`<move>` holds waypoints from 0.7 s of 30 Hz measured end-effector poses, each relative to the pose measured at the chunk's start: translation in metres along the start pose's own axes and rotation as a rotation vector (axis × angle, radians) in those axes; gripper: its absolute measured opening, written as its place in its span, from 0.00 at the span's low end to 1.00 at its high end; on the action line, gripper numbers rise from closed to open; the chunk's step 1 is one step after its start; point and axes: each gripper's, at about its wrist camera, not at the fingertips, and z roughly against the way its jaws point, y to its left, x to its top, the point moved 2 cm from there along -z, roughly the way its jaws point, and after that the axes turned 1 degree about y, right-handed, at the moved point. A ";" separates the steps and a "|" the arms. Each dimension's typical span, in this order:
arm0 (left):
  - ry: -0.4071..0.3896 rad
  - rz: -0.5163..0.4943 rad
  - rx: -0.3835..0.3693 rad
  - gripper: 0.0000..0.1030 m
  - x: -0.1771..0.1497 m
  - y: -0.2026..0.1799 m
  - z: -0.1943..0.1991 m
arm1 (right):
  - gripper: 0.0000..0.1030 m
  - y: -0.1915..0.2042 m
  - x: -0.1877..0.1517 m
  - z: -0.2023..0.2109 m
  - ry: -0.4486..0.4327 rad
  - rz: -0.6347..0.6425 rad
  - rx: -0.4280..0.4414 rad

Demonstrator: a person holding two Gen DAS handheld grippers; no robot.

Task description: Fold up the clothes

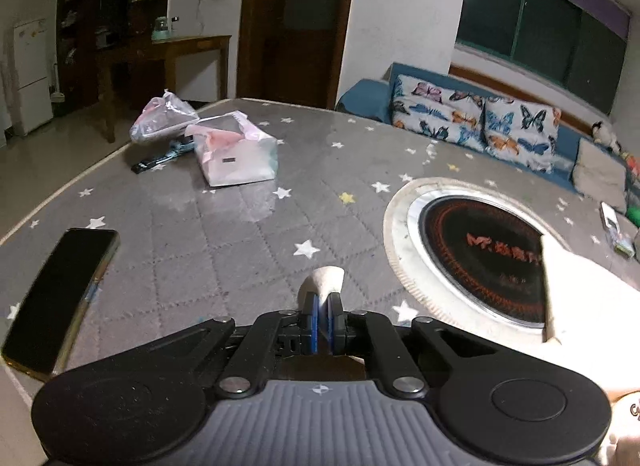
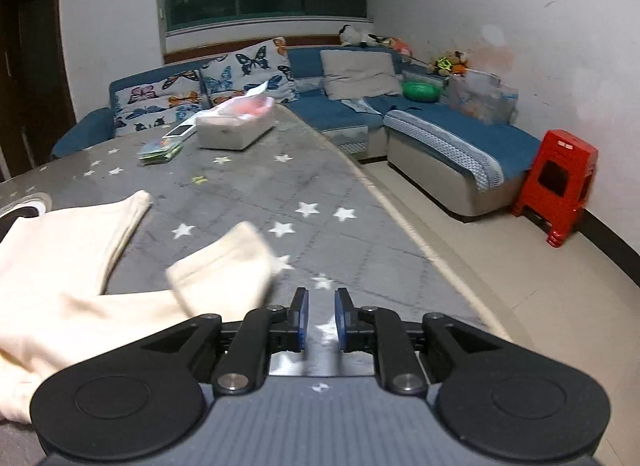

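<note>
A cream garment (image 2: 68,266) lies spread on the grey star-patterned table cover (image 2: 248,193), with two leg or sleeve ends pointing away. In the left wrist view my left gripper (image 1: 322,302) is shut on a pinched corner of the cream garment (image 1: 326,280), and more of the cloth (image 1: 584,306) lies bright at the right, partly over the round hotplate. My right gripper (image 2: 321,306) is open, hovering above bare table cover just right of the nearer cloth end (image 2: 224,266), which looks blurred. Nothing is between its fingers.
A black phone (image 1: 56,298) lies at the left near the table edge. A round hotplate (image 1: 476,254) is set in the table. Pink bags and a white box (image 1: 236,153) sit far off; another box (image 2: 236,125) and booklets too. A blue sofa (image 2: 440,121) and red stool (image 2: 556,185) stand beyond.
</note>
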 end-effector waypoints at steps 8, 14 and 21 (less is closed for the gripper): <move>-0.026 -0.143 -0.180 0.40 -0.006 -0.051 0.029 | 0.29 0.028 0.008 0.004 -0.030 0.087 0.122; 0.031 -0.290 -0.394 0.50 -0.032 -0.122 0.037 | 0.41 0.066 0.003 -0.017 0.016 0.175 0.168; 0.085 -0.419 -0.573 0.52 -0.055 -0.184 0.038 | 0.52 0.062 -0.004 -0.030 0.031 0.220 0.060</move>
